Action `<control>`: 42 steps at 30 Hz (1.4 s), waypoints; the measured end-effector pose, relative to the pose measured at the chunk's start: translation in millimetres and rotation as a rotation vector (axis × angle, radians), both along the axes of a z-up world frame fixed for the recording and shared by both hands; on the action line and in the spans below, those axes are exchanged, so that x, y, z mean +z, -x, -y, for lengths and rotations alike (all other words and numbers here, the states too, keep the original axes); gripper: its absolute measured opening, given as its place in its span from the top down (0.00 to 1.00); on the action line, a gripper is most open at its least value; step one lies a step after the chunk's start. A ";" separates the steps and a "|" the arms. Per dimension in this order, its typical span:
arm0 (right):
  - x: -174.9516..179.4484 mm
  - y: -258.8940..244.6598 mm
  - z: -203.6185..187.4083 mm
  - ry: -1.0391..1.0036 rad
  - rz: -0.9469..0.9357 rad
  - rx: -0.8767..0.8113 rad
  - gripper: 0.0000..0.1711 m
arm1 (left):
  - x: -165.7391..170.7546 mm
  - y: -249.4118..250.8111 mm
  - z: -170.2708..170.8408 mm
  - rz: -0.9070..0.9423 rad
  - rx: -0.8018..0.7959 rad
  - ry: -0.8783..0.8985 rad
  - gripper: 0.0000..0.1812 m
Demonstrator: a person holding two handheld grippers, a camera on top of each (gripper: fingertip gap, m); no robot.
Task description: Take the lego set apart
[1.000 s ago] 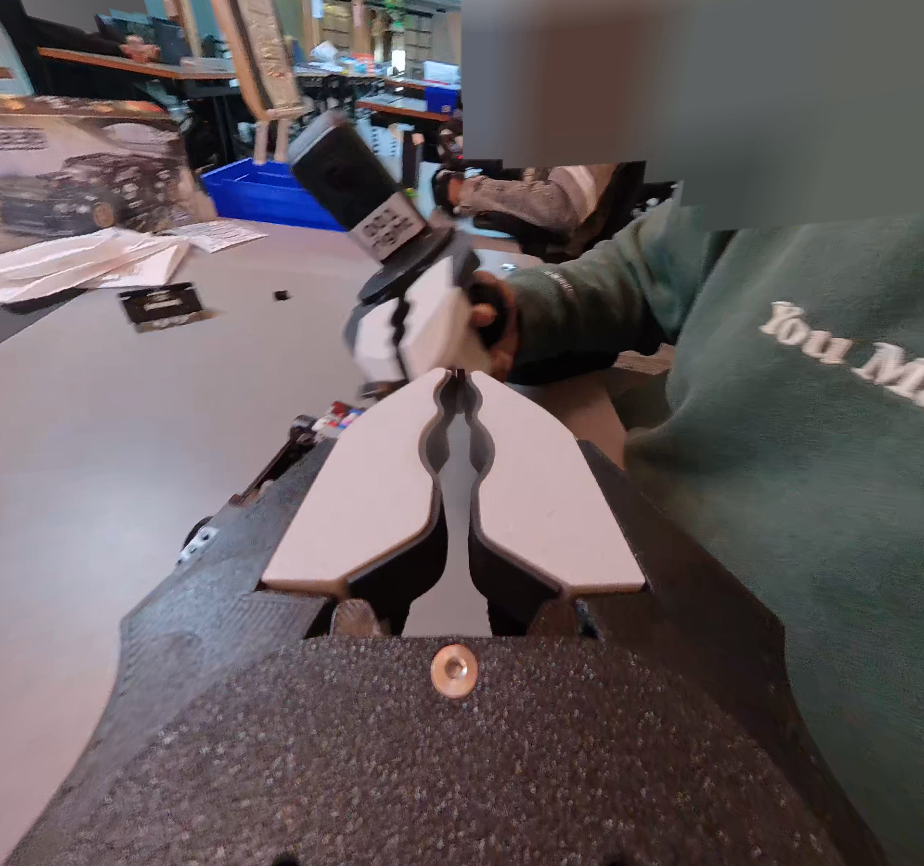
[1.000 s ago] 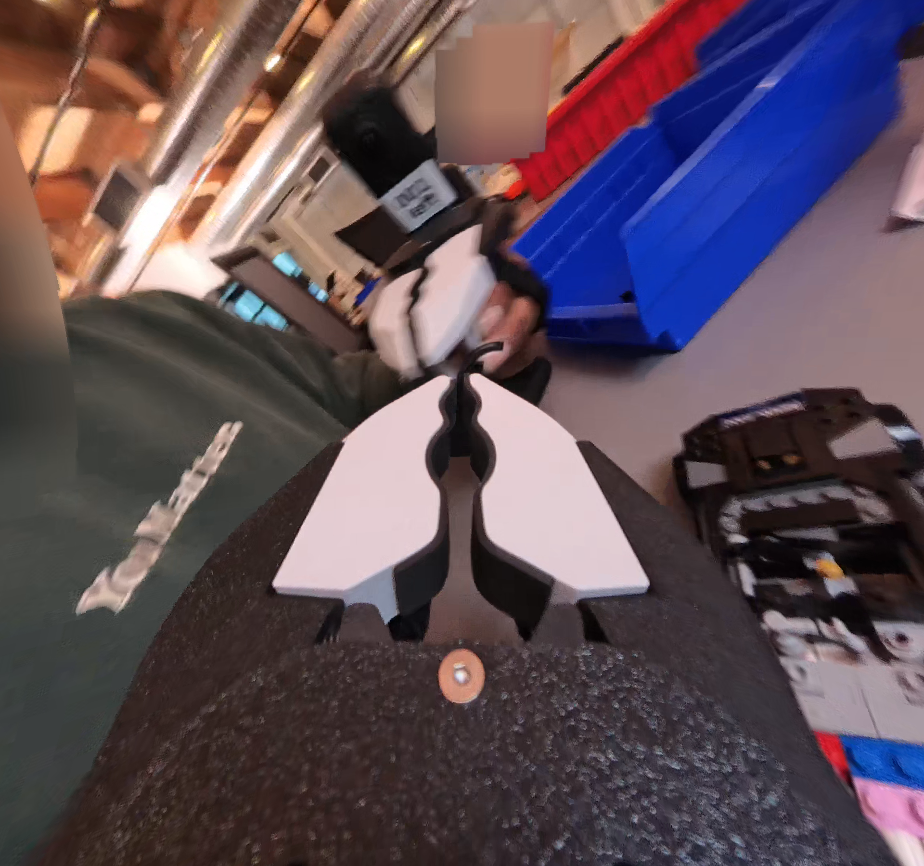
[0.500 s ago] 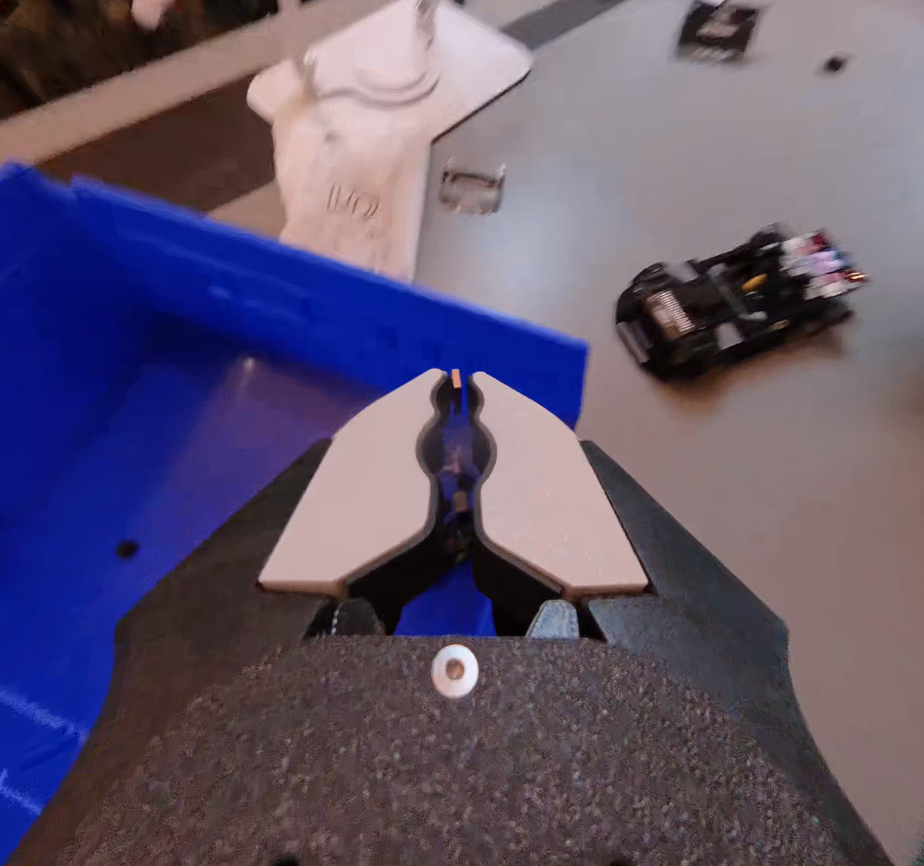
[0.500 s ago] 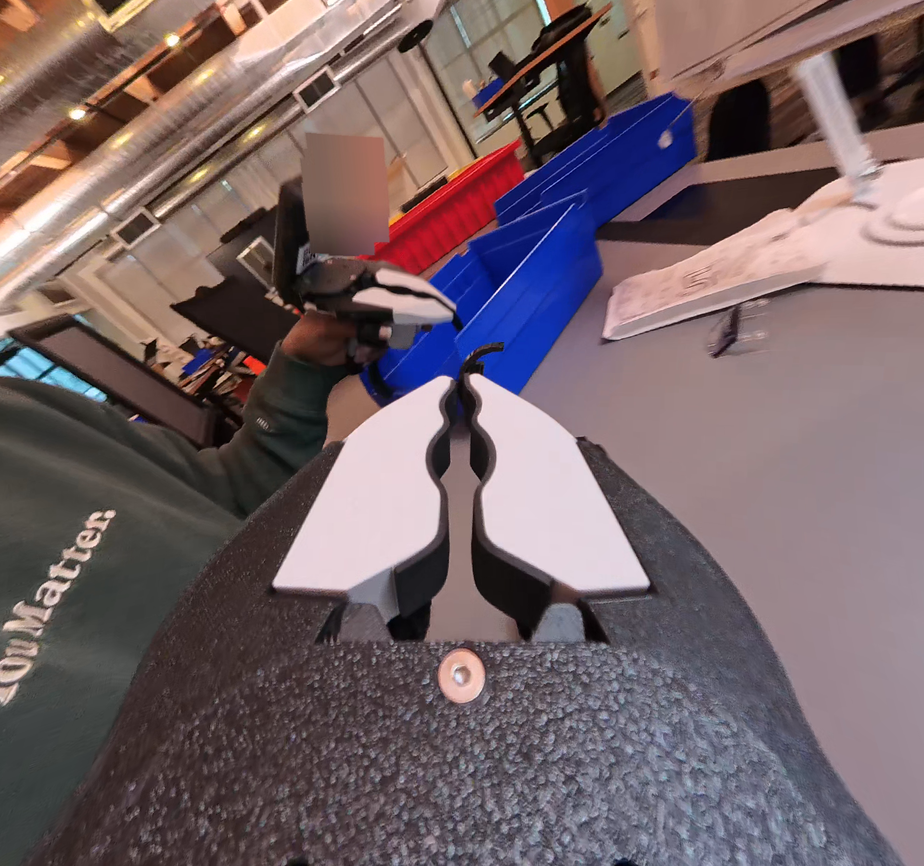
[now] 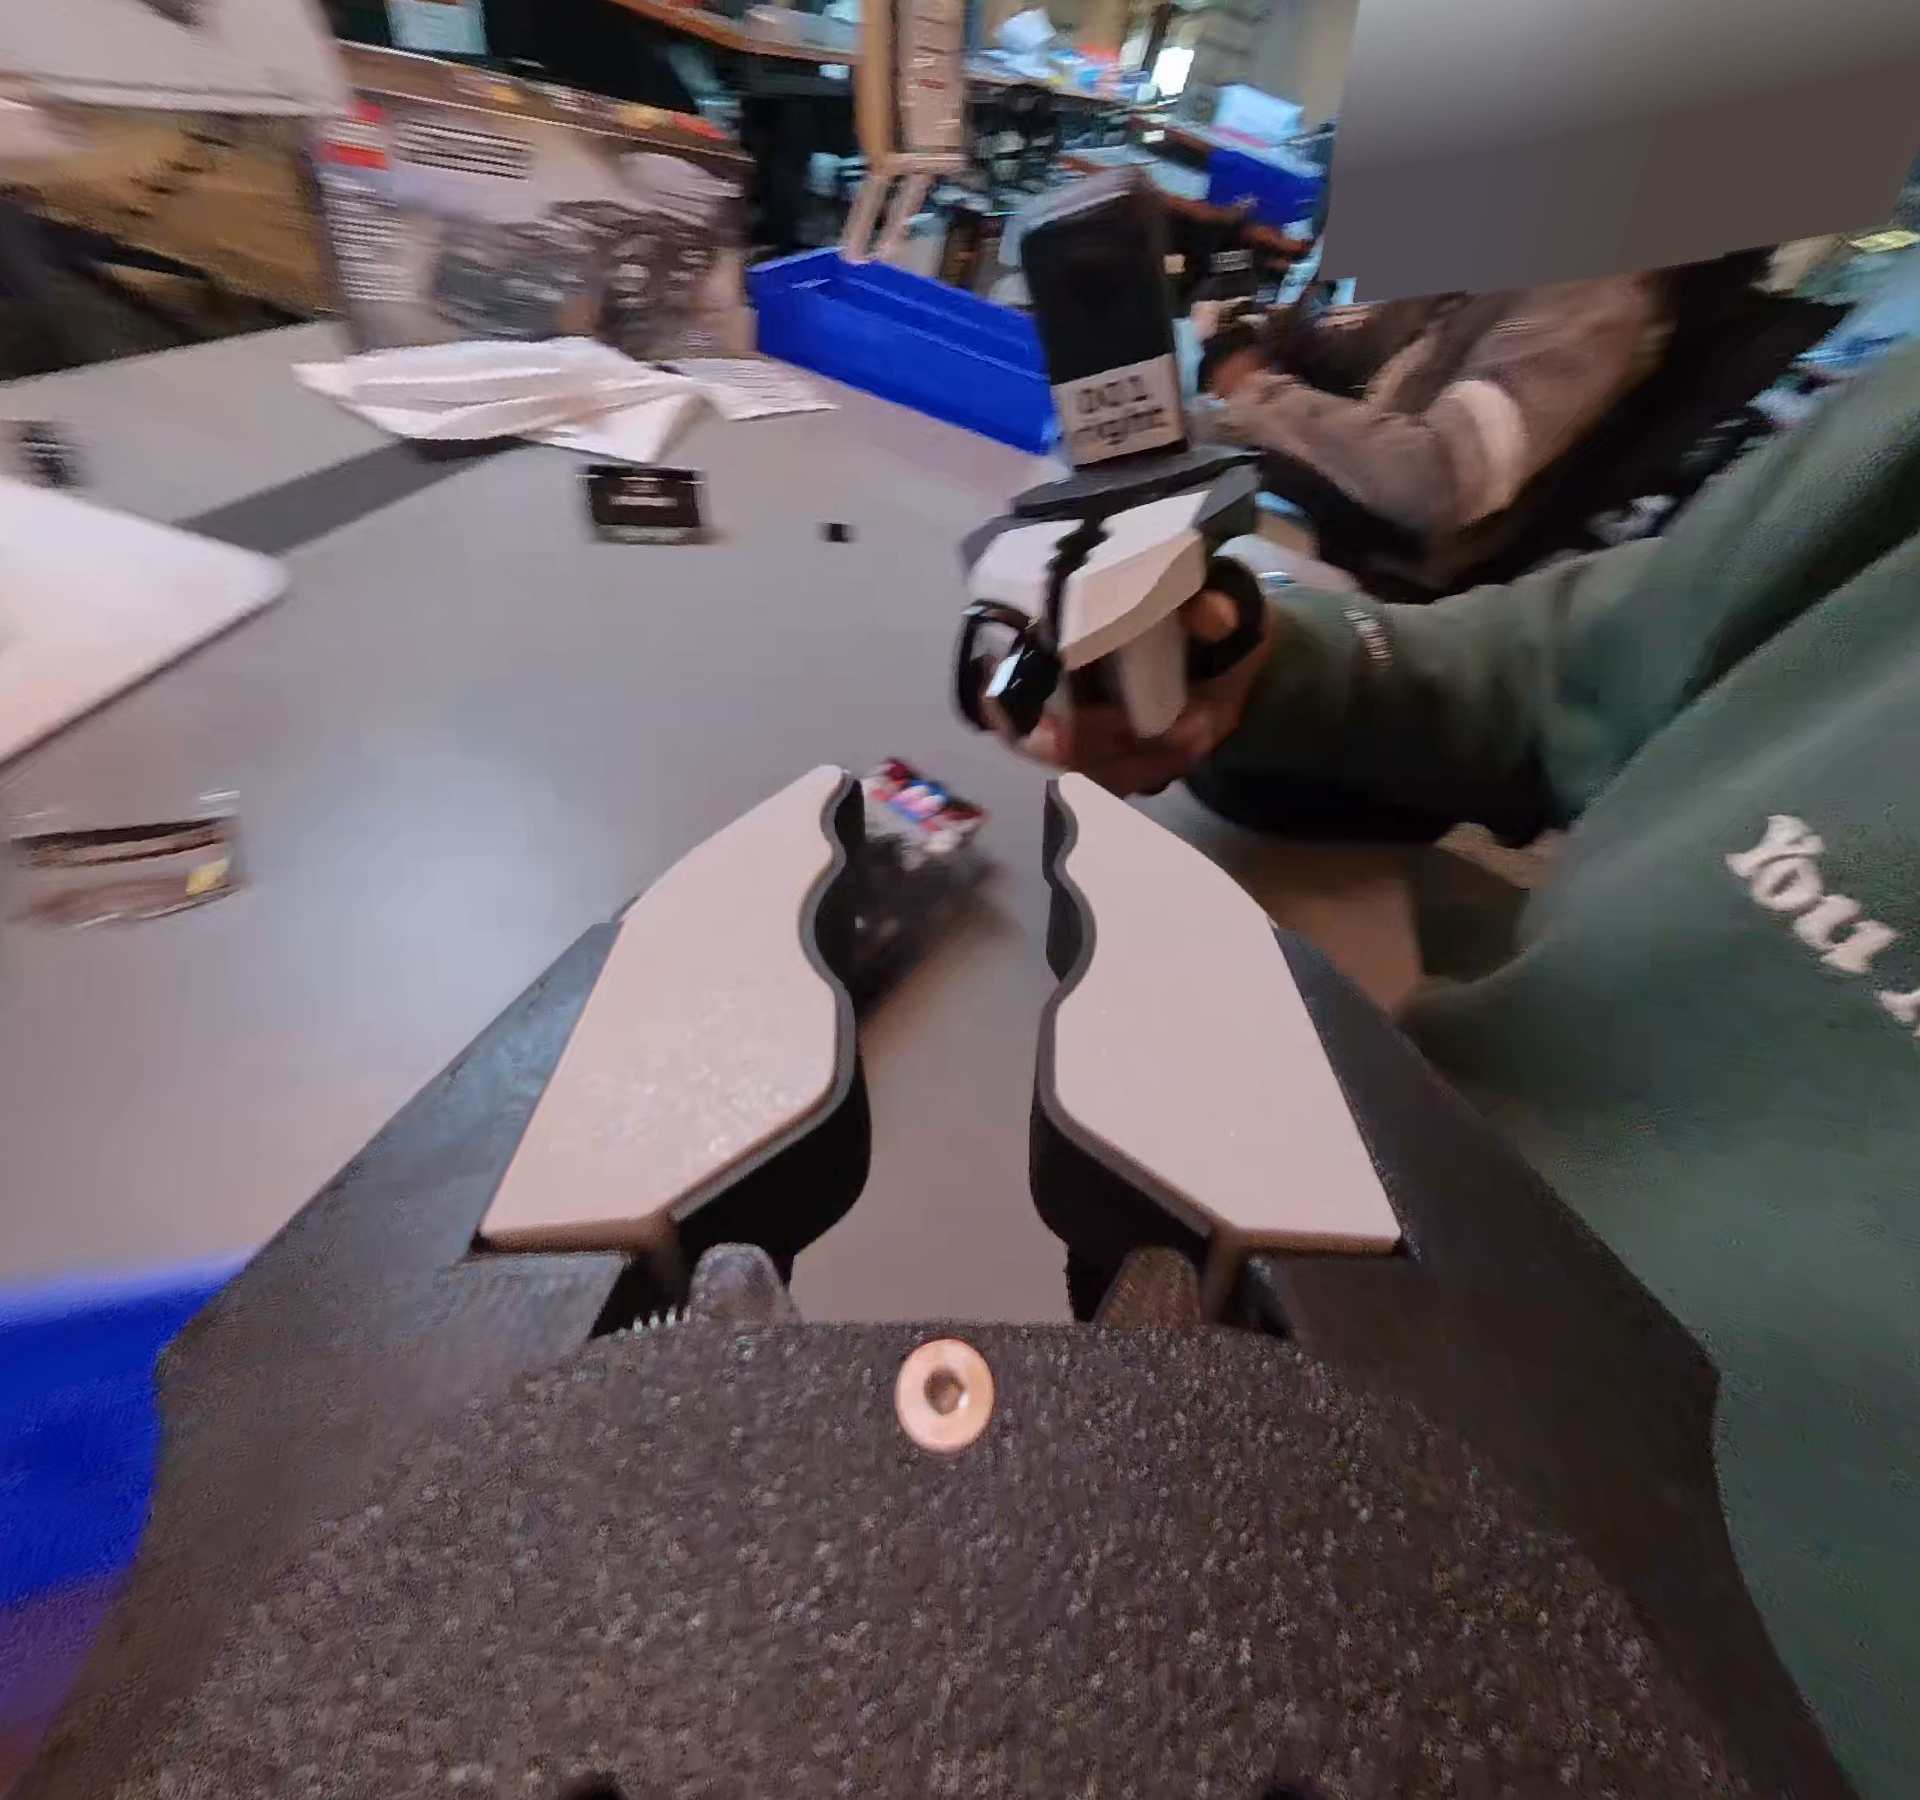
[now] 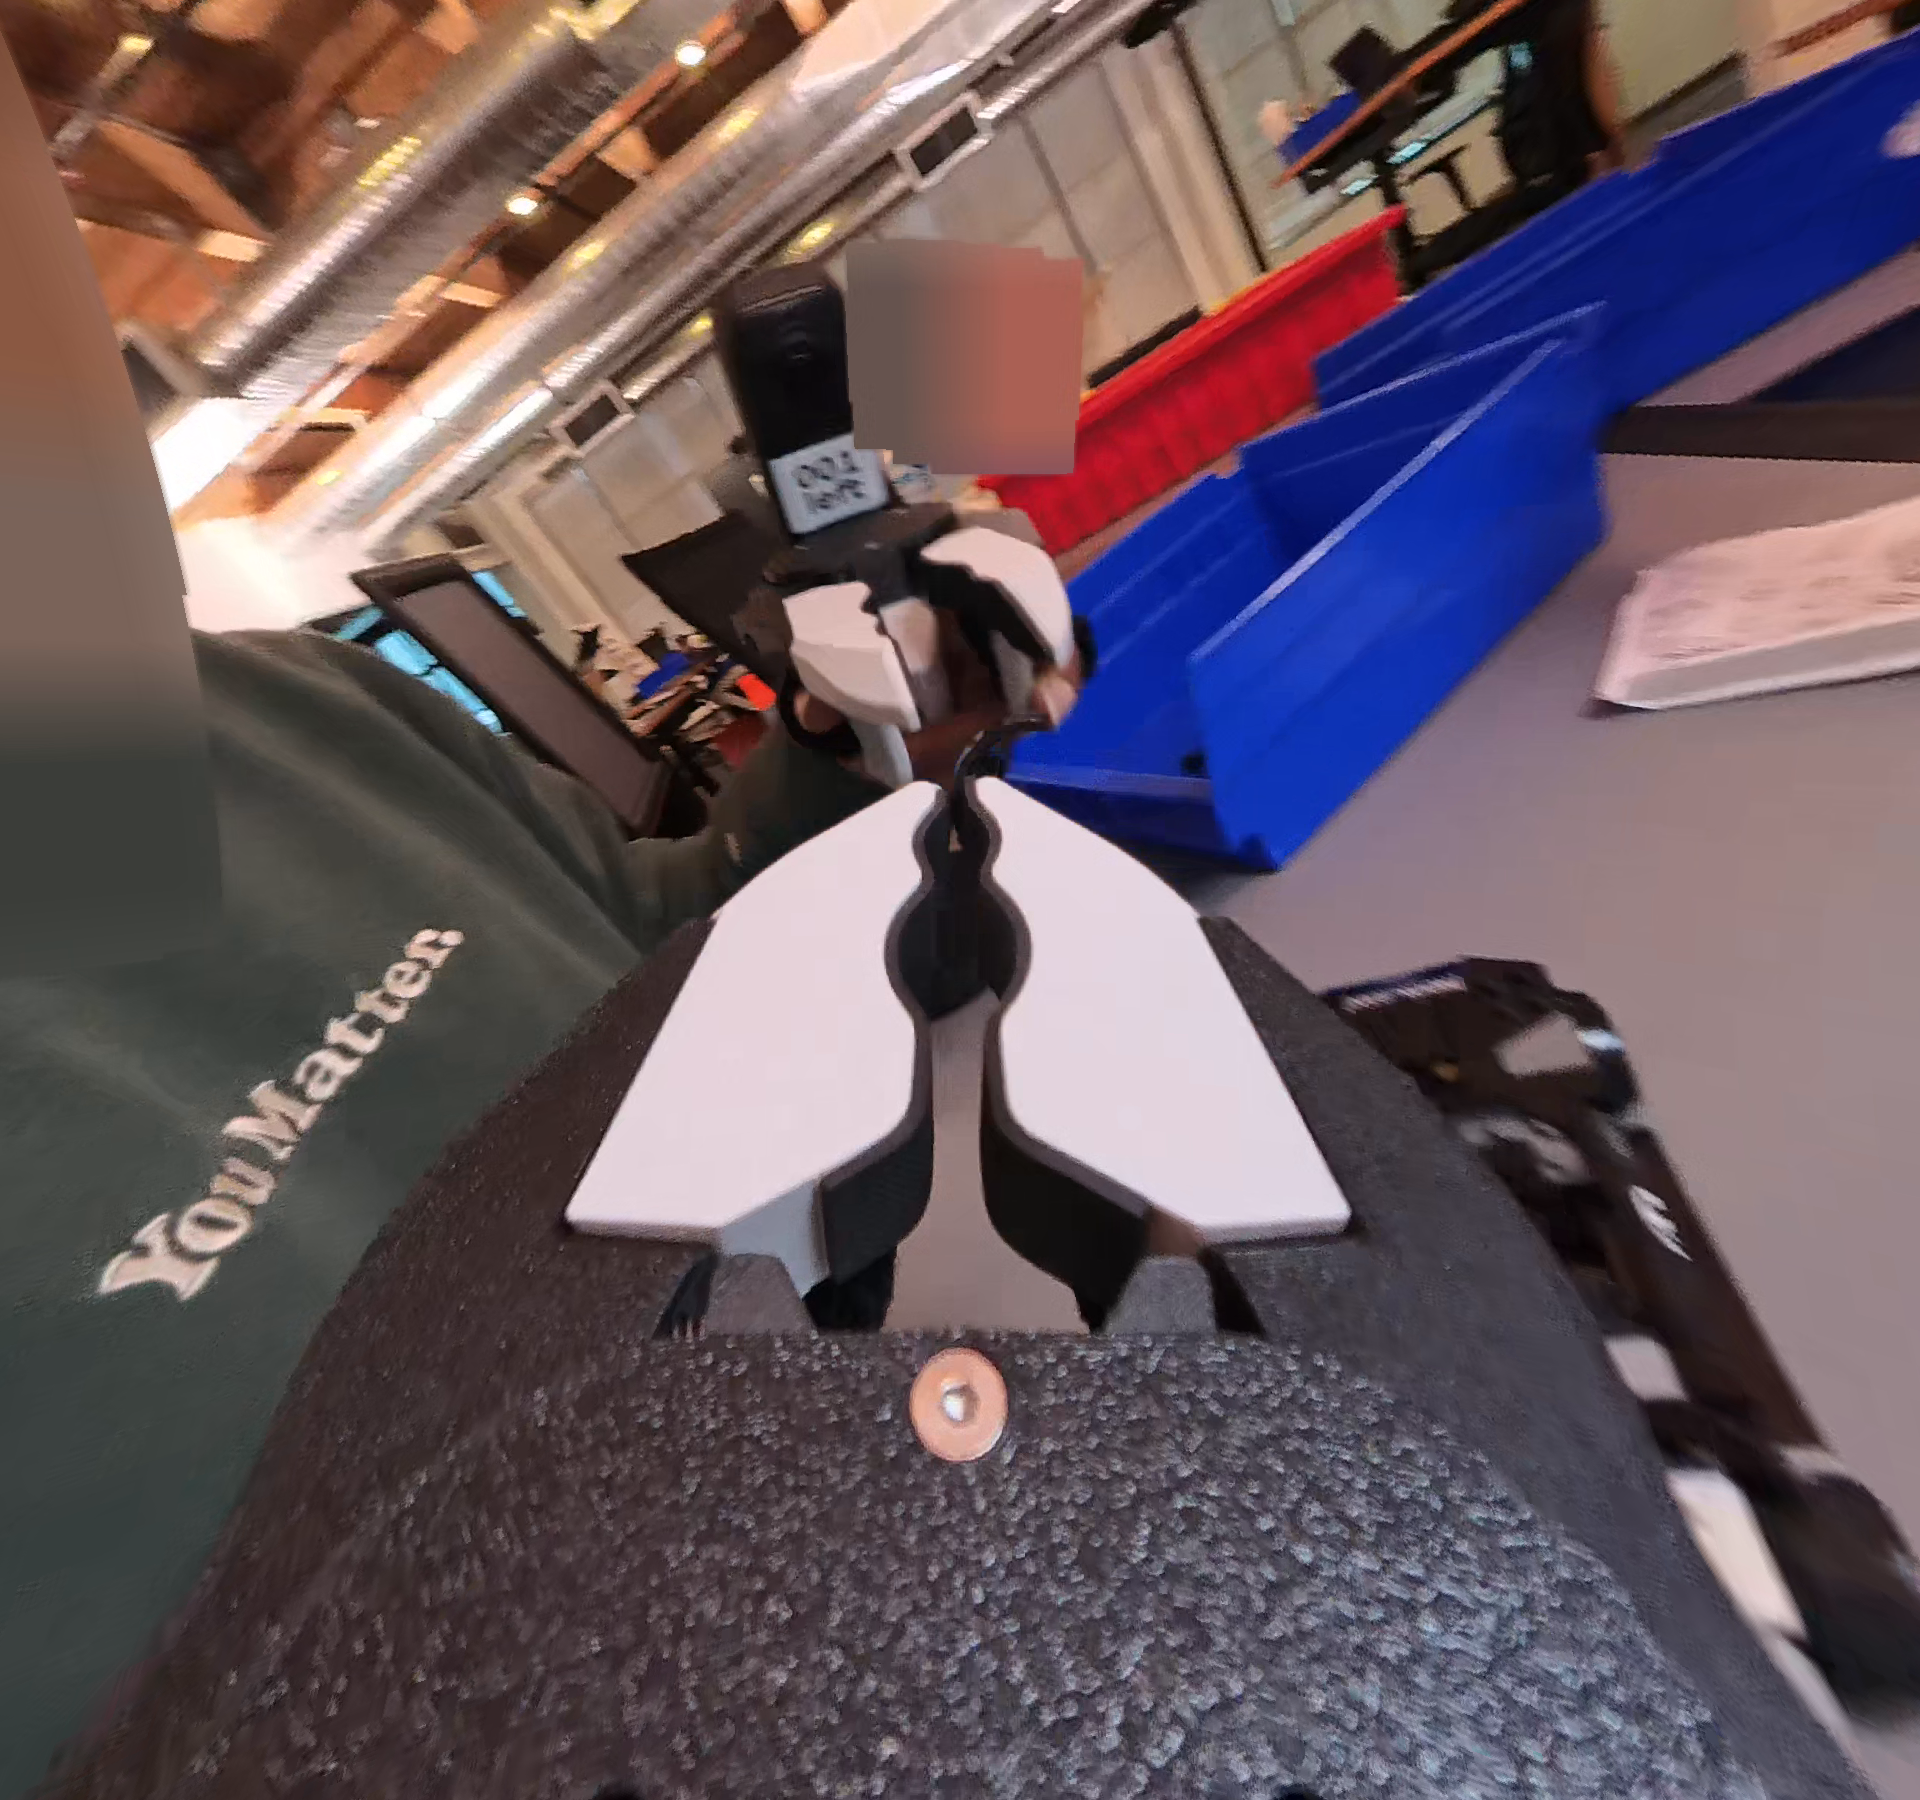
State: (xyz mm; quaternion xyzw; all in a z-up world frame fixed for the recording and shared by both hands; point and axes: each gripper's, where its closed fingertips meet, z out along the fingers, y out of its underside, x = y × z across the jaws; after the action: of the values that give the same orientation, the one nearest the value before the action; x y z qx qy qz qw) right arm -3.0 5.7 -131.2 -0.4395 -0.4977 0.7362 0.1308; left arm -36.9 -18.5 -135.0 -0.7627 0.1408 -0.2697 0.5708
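My left gripper is open and empty above the grey table. The black lego car, with coloured bricks at its far end, lies on the table below and between the fingers, untouched. My right gripper is shut on a thin black lego piece that sticks out past its tips. In the left wrist view the right gripper hangs above the car's far right with that black frame piece in it. The car also shows in the right wrist view, low on the right. The left gripper shows ahead there.
Blue bins stand on the table's far side, and one blue bin is close at my left. Papers, a small black card and a white base plate lie on the table. A person's green sleeve fills the right. There is about 6 cm between the tips of the two grippers.
My left gripper swung over the blue bin with its jaws nearly shut, then came back above the car with its jaws open. My right gripper stayed shut on the black piece.
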 end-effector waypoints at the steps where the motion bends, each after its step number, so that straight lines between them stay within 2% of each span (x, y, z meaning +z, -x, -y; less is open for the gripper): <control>1: 1.6 0.3 7.3 0.003 -0.016 0.015 0.99 | -3.1 -14.3 -3.1 0.019 -0.044 0.009 0.82; 3: 3.6 -0.5 18.0 -0.004 -0.036 0.041 0.99 | -6.5 -33.5 -7.7 0.048 -0.101 0.015 0.85; 6: 3.9 -2.2 19.9 -0.038 -0.037 0.040 0.98 | 3.3 -42.6 -6.2 0.126 -0.155 -0.009 0.97; 8: 7.6 -4.7 9.0 -0.090 -0.059 -0.002 1.00 | 2.2 -28.2 -4.4 0.056 -0.109 0.015 0.97; 10: 13.9 -7.4 -18.4 -0.134 -0.066 -0.091 0.94 | 8.1 10.2 -1.3 -0.046 0.040 0.014 0.97; 12: 5.7 -8.6 -57.5 -0.236 -0.004 -0.216 0.93 | 5.4 68.7 7.7 -0.211 0.277 0.058 0.97; 14: -16.6 -11.8 -90.2 -0.388 0.092 -0.306 0.93 | -11.8 132.9 26.6 -0.393 0.530 0.179 0.97; 17: -60.3 -16.0 -110.6 -0.569 0.272 -0.299 0.92 | -51.4 179.3 53.1 -0.430 0.673 0.409 0.97; 18: -69.5 -16.1 -110.3 -0.590 0.301 -0.276 0.92 | -61.8 183.9 58.0 -0.423 0.680 0.465 0.96; 20: -81.9 -13.8 -105.7 -0.599 0.336 -0.228 0.92 | -73.3 189.4 61.7 -0.421 0.699 0.527 0.81; 23: -95.8 -11.7 -100.4 -0.650 0.373 -0.161 0.92 | -70.5 193.9 61.3 -0.438 0.726 0.510 0.70; 25: -103.2 -12.7 -96.1 -0.725 0.378 -0.106 0.92 | -60.2 194.3 57.2 -0.439 0.735 0.449 0.68; 28: -113.2 -14.2 -92.4 -0.864 0.383 -0.025 0.92 | -35.2 161.9 35.6 -0.419 0.608 0.280 0.69; 32: -122.5 -11.7 -89.8 -0.986 0.387 0.098 0.92 | -19.9 73.7 -2.0 -0.467 0.255 0.141 0.68; 37: -124.0 -7.6 -83.4 -1.045 0.364 0.224 0.92 | -47.5 -2.2 -43.2 -0.612 -0.053 0.193 0.65; 42: -127.4 -6.7 -82.9 -1.110 0.372 0.249 0.94 | -98.7 -26.4 -73.8 -0.758 -0.213 0.321 0.57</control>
State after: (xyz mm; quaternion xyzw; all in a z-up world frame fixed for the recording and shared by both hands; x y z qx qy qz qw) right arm 3.7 88.6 -258.6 -0.3655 -0.8701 0.2868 0.1644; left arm -10.5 55.3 -233.7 -0.8682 0.3749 -0.0463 0.3218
